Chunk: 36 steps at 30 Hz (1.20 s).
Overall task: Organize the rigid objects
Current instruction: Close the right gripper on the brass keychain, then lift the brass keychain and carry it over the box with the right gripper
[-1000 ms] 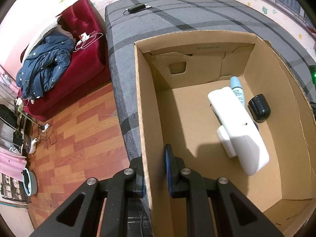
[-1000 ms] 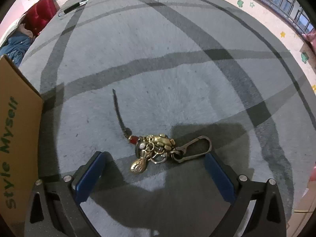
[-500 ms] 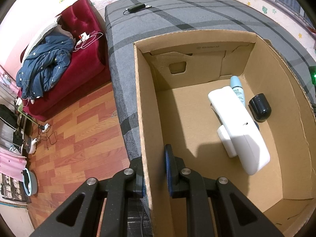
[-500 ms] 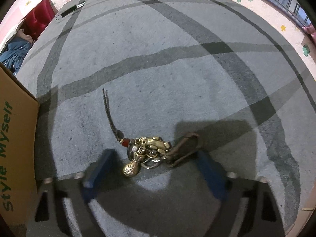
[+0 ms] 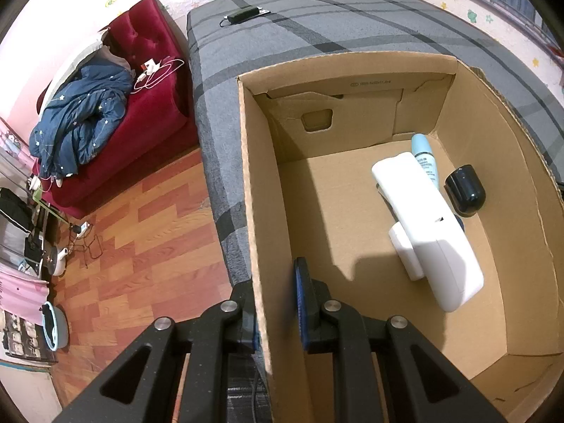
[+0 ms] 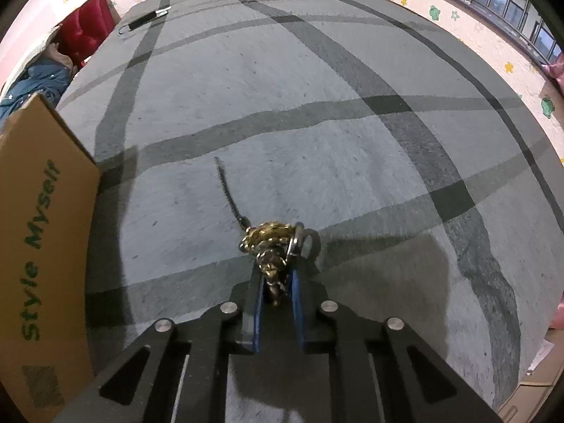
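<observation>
Left tongs (image 5: pixel 277 312), left wrist view: clamped shut on the near-left wall of the cardboard box (image 5: pixel 253 190), one pad outside, one inside, steadying it. Box sits on the grey plaid bed (image 5: pixel 317 28). Already inside, toward the far right: a long white device (image 5: pixel 426 225) lying diagonally, a small white block (image 5: pixel 405 252) tucked under its near end, a light blue tube (image 5: pixel 424 160) touching its far end, a dark rounded cap-like object (image 5: pixel 465 190) just beside the right wall. So several rigid items are packed; much of the box floor on the left is bare. This view alone shows the box contents, plus the wooden floor (image 5: pixel 141 229), a red sofa (image 5: pixel 141 81) with a blue jacket (image 5: pixel 77 127) and a black item (image 5: pixel 243 14) at the far end of the bed. Nothing of the keychain here.

Right tongs (image 6: pixel 276 290), right wrist view: jaws have just closed and now pinch the brass keychain (image 6: pixel 269 243), its charm cluster bunched between the blue pads, ring sticking out on the right. Its dark cord (image 6: pixel 229 190) trails away on the bed; whether the charm is clear of the blanket I cannot tell. Box outer wall with green lettering stands at left, well apart. Only this view shows the grip and the bed beyond the box: no other loose item near, just that black item far off. Judged left to do: carry the keychain over the box wall and drop it in.
</observation>
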Each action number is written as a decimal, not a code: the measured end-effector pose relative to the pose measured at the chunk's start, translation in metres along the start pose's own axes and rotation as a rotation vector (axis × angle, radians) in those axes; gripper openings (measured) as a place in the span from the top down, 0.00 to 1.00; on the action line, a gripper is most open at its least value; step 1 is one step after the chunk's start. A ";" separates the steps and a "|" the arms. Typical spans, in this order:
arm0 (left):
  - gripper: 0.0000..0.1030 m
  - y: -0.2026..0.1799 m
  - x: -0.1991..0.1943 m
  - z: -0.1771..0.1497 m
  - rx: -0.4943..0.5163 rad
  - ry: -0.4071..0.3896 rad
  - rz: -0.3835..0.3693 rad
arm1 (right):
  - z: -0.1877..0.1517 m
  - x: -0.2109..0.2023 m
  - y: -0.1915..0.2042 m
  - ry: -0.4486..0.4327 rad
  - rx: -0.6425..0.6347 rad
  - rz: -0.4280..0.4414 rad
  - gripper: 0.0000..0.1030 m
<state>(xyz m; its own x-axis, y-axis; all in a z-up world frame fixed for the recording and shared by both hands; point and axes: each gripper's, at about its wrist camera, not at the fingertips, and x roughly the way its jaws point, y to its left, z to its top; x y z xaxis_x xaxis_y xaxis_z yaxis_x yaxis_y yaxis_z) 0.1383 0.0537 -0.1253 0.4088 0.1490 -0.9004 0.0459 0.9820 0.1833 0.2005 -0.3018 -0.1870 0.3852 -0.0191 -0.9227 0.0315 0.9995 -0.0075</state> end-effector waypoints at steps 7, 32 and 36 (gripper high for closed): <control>0.84 0.000 -0.001 0.000 -0.005 0.001 -0.006 | -0.007 -0.028 0.004 -0.033 0.002 0.016 0.88; 0.84 -0.001 -0.005 0.000 0.000 -0.004 -0.002 | -0.004 -0.122 0.043 -0.181 -0.010 0.024 0.88; 0.84 -0.001 -0.004 0.000 0.000 -0.006 -0.001 | -0.002 -0.136 0.050 -0.203 -0.017 0.026 0.88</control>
<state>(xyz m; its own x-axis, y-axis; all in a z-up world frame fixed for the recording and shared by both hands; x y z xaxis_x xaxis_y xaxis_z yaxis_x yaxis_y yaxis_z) 0.1365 0.0524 -0.1223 0.4144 0.1475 -0.8980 0.0466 0.9820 0.1829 0.1482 -0.2491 -0.0628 0.5637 0.0039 -0.8260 0.0041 1.0000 0.0076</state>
